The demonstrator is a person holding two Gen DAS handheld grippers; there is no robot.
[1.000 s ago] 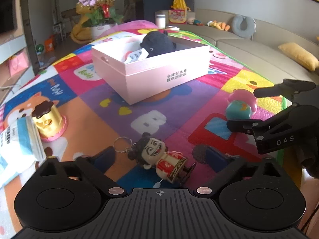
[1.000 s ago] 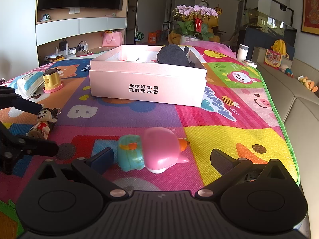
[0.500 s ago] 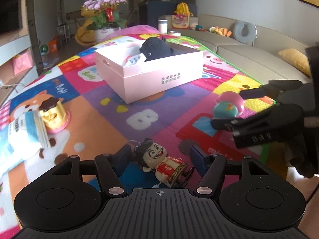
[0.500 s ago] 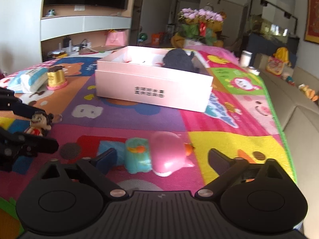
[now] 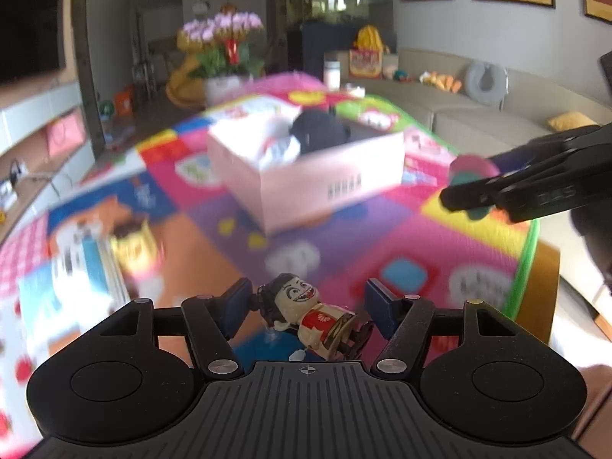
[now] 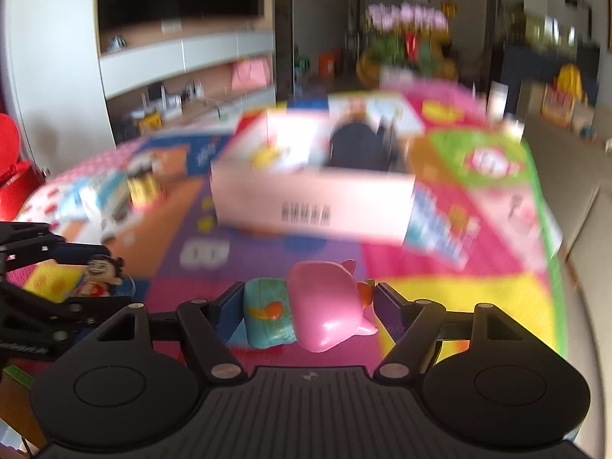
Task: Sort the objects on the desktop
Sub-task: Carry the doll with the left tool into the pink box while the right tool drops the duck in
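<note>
The left hand-held gripper (image 5: 306,306) had its jaws half closed on the cartoon figurine (image 5: 313,319) lying crosswise between its pads: light, rigid, painted plastic, likely slick, best pinched across head and feet. The right hand-held gripper (image 6: 308,311), jaws closing, pinched the pink pig toy (image 6: 325,306) end to end, glossy and hard, the pink box (image 6: 313,206) ahead
</note>
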